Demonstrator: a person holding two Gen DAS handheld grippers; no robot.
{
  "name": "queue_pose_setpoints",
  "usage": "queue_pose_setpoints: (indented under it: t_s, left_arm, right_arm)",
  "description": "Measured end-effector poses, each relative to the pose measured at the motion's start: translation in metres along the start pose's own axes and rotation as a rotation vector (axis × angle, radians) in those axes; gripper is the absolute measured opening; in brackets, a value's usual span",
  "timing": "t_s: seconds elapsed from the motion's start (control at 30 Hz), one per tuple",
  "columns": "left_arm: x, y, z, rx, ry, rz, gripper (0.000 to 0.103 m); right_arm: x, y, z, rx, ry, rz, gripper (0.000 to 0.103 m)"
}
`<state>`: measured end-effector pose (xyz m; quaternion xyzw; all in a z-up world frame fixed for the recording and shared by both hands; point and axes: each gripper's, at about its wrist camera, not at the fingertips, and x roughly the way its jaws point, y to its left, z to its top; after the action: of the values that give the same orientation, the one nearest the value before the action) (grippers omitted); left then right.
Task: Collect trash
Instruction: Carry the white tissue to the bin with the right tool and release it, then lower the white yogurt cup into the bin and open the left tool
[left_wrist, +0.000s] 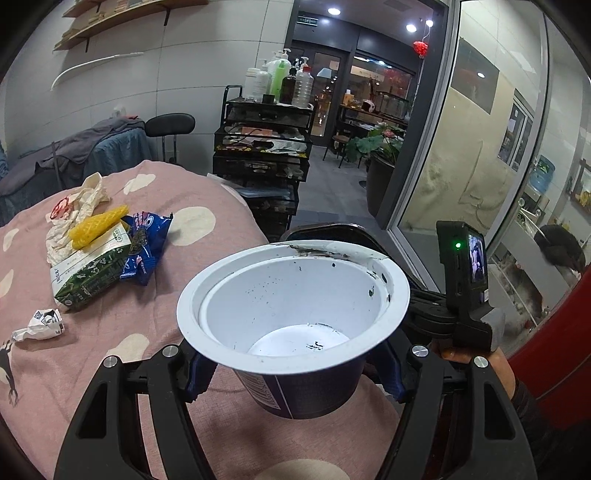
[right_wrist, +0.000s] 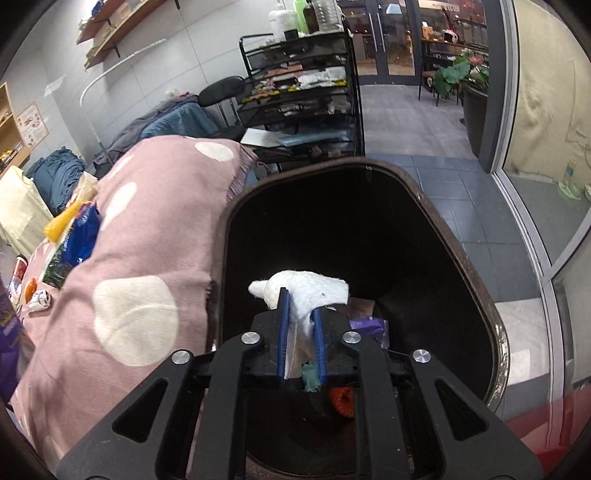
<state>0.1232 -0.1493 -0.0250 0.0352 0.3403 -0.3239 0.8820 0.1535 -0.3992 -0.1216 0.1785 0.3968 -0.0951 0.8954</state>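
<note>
My left gripper is shut on a white-lined, dark blue paper cup and holds it upright above the pink spotted cloth. My right gripper is shut on a crumpled white tissue and holds it over the open black trash bin. Trash lies in the bin's bottom. On the cloth lie a green carton, a blue wrapper, a yellow cone, crumpled white paper and a small paper ball.
The bin stands right of the cloth-covered table. A black wire rack with bottles stands behind. A glass wall runs along the right. The other gripper's camera sits beside the cup.
</note>
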Motion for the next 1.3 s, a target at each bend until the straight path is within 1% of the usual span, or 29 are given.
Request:
queue_pose_setpoints:
  t_s: [0.03, 0.07, 0.1, 0.13, 0.23, 0.37, 0.47, 0.67, 0.8, 1.0, 1.13, 1.3]
  left_arm:
    - [0.002, -0.001, 0.000, 0.005, 0.004, -0.001, 0.070]
    - [0.003, -0.002, 0.000, 0.008, 0.006, -0.001, 0.070]
    - [0.003, -0.004, 0.000, 0.012, 0.009, -0.003, 0.070]
    - [0.004, -0.005, 0.000, 0.016, 0.012, -0.005, 0.070]
    - [0.008, -0.010, 0.003, 0.026, 0.022, -0.016, 0.070]
    - [0.016, -0.019, 0.009, 0.044, 0.036, -0.043, 0.070]
    - [0.024, -0.027, 0.014, 0.061, 0.049, -0.060, 0.070]
    - [0.043, -0.046, 0.023, 0.089, 0.085, -0.097, 0.070]
    - [0.058, -0.055, 0.028, 0.102, 0.117, -0.122, 0.070]
    - [0.083, -0.068, 0.032, 0.119, 0.177, -0.138, 0.070]
    - [0.100, -0.074, 0.034, 0.151, 0.209, -0.122, 0.070]
    - [0.119, -0.080, 0.030, 0.175, 0.267, -0.114, 0.070]
  right_arm:
    - [0.002, -0.001, -0.002, 0.004, 0.008, 0.000, 0.026]
    - [0.003, -0.001, -0.003, 0.013, 0.010, -0.001, 0.044]
    - [0.002, -0.003, -0.004, 0.029, 0.003, 0.000, 0.053]
    - [0.000, -0.004, -0.006, 0.043, -0.008, 0.003, 0.064]
    - [-0.006, -0.006, -0.008, 0.056, -0.027, 0.010, 0.066]
    - [-0.020, -0.010, -0.005, 0.080, -0.071, 0.007, 0.073]
    - [-0.032, -0.016, -0.003, 0.101, -0.110, -0.016, 0.077]
    - [-0.052, -0.034, 0.002, 0.151, -0.166, -0.056, 0.082]
    - [-0.059, -0.050, 0.004, 0.181, -0.182, -0.086, 0.083]
    - [-0.062, -0.070, 0.006, 0.225, -0.184, -0.119, 0.083]
    - [-0.063, -0.080, 0.008, 0.239, -0.188, -0.134, 0.083]
    - [-0.063, -0.089, 0.007, 0.254, -0.187, -0.147, 0.083]
